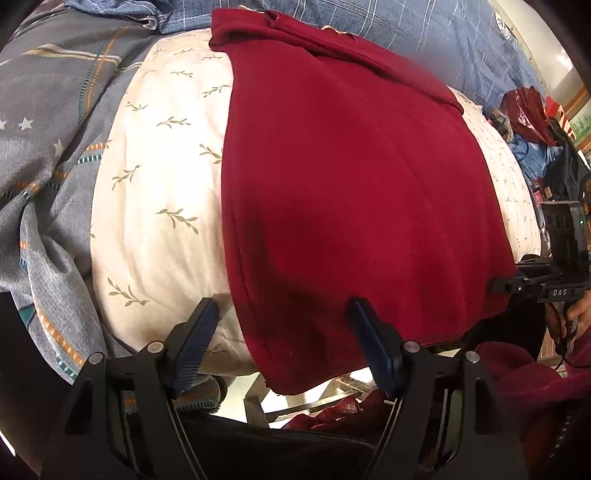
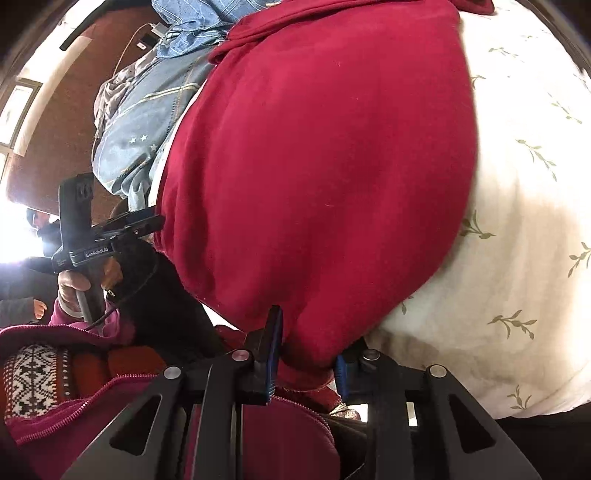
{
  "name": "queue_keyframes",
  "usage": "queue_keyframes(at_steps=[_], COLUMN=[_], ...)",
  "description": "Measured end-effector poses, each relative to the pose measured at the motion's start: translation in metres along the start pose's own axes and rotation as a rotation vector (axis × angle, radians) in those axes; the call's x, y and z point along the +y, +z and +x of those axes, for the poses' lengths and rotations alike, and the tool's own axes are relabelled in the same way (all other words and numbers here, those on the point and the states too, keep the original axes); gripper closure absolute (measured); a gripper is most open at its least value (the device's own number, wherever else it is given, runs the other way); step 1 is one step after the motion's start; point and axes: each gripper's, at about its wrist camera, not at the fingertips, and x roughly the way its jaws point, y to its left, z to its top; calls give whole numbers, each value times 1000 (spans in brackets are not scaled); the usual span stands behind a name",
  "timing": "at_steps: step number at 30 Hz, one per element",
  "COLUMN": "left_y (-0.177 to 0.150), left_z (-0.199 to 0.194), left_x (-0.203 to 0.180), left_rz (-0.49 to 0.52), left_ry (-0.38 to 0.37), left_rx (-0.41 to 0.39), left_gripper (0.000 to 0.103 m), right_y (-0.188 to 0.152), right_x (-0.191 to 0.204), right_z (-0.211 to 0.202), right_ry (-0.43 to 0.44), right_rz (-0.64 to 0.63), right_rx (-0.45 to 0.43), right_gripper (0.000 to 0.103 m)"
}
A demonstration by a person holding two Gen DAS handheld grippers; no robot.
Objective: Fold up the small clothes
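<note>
Left gripper (image 1: 282, 325) points steeply down, jaws spread wide, nothing clamped; its left finger hangs over the cream leaf-print bedding (image 1: 162, 177), its right finger over the near hem of the red garment (image 1: 351, 192), so the garment's left edge runs between the two pads without either pressing it. Right gripper (image 2: 306, 350) narrowed to a small gap, pads pinching a bunched fold of the same red garment (image 2: 314, 177) at its near corner, cloth gathered between the blue pads. Garment lies spread flat ahead of both tools, running away toward a folded-over far end. Cream bedding shows to the left of the left tool and to the right of the right tool. Grey patterned quilt (image 1: 48, 140) far left of left tool. Blue checked fabric (image 1: 406, 33) beyond the garment's far end. Magenta zip sleeve (image 2: 66, 413) low left of right tool; each tool shows in the other's view, gripped by a hand.
</note>
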Motion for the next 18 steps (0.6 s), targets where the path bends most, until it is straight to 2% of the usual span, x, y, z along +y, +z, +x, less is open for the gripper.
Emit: queue_keyframes(at_steps=[4,9,10,11,12,14,16,17,18], left_y=[-1,-1,-1,-1,-2,-1,1,3,7], left_z=[-1,0,0,1,1,2,2,1,0], left_x=[-2,-1,-2,-5,-8,-10,-10,-9,-7], left_rz=[6,0,5,15,25,36,48,31,10], left_ry=[3,2,5,6,4,10,-4,-37,-64], left_rx=[-4,-8,-10,-10,-6,-1,4,11,18], left_gripper=[29,29,33,43,59,68,86,94,94], right_y=[1,4,5,6,7,10,12,13,15], right_x=[7,17,20,23,26,33,37,38,41], right_z=[3,1,1,2,1,0,-4,-6,-10], right_ry=[-17,-33,-33,-37,-42,-55,-65,-67,-73], right_rz=[5,-17,-27,-39,-59,-91,-121,-134,-149], right_rx=[7,-28,-36,-40,-46,-58,-74,-83,-99], right_gripper=[76,78,79,81,83,88,89,90,90])
